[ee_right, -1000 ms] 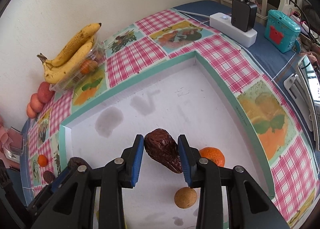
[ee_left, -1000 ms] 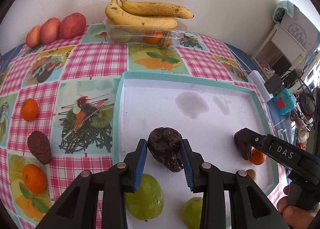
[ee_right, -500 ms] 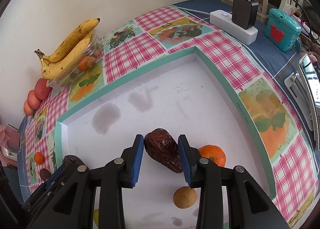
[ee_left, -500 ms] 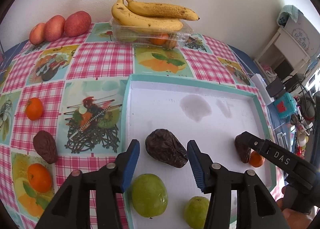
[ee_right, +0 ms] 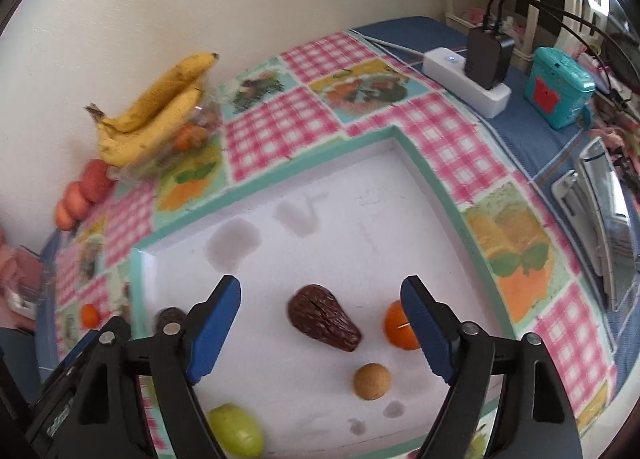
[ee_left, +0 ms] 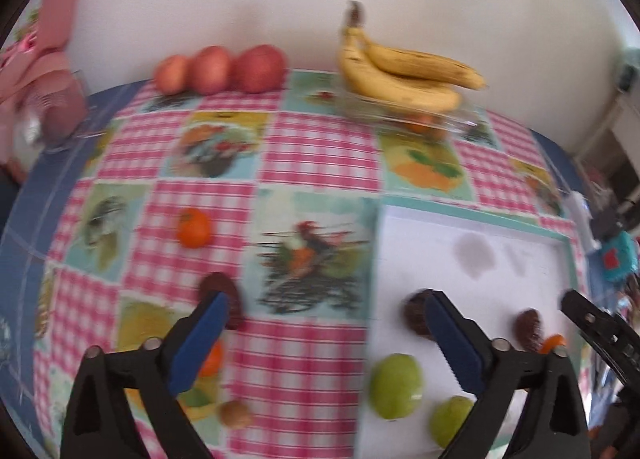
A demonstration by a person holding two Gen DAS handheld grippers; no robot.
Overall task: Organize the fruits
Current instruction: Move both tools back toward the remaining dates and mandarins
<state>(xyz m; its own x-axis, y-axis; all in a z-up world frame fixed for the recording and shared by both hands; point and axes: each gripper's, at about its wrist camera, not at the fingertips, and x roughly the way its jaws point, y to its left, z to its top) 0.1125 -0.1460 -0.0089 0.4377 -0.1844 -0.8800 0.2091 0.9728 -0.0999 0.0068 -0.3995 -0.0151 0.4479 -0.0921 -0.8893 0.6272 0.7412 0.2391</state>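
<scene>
Opening both grippers, nothing between them | left gripper (ee_left: 324, 335) nearer next brown fruit (ee_left: 220, 295), at 10 o'clock on cloth, long axis up-down | right gripper (ee_right: 320, 323) over brown fruit in tray (ee_right: 323, 317) | white tray (ee_right: 400, 219)

Dark wrinkled fruit (ee_right: 323, 318) lying on white tray (ee_right: 360, 227), beside orange (ee_right: 398, 326)

two steep wrist views, shared tray (ee_left: 472, 215)
</scene>
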